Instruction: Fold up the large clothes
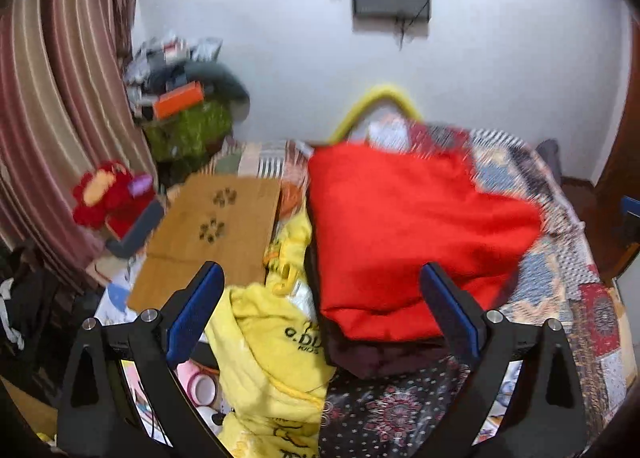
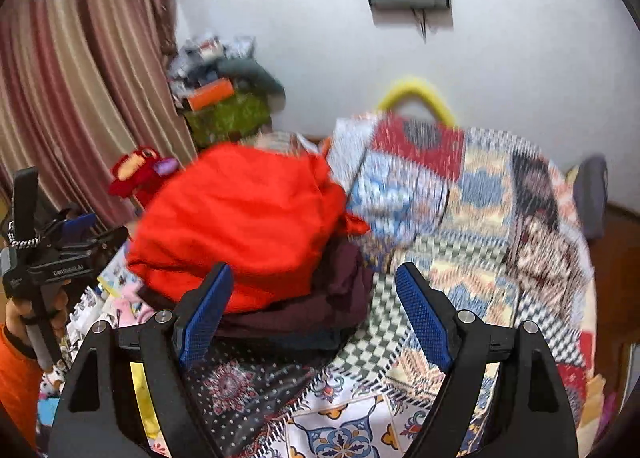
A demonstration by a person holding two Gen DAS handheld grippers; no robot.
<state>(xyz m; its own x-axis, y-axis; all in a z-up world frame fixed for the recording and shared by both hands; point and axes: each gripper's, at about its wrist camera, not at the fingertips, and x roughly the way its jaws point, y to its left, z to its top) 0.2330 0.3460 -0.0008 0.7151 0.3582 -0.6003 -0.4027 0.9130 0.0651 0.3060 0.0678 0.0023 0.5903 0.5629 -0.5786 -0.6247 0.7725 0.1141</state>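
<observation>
Right gripper (image 2: 314,310) gapes empty, above the folded red garment (image 2: 244,218).

We read only a few things. On the yellow garment (image 1: 272,358) black print shows letters like "o.DU" with "KIDS" beneath it (the first line is partly folded away, so we cannot give it whole). On the black body of the left tongs (image 2: 86,228), seen from the right wrist view, small white lettering seems to read "CenRobot.AI". The cardboard sheet (image 1: 208,226) carries paw-print signs, no words.
</observation>
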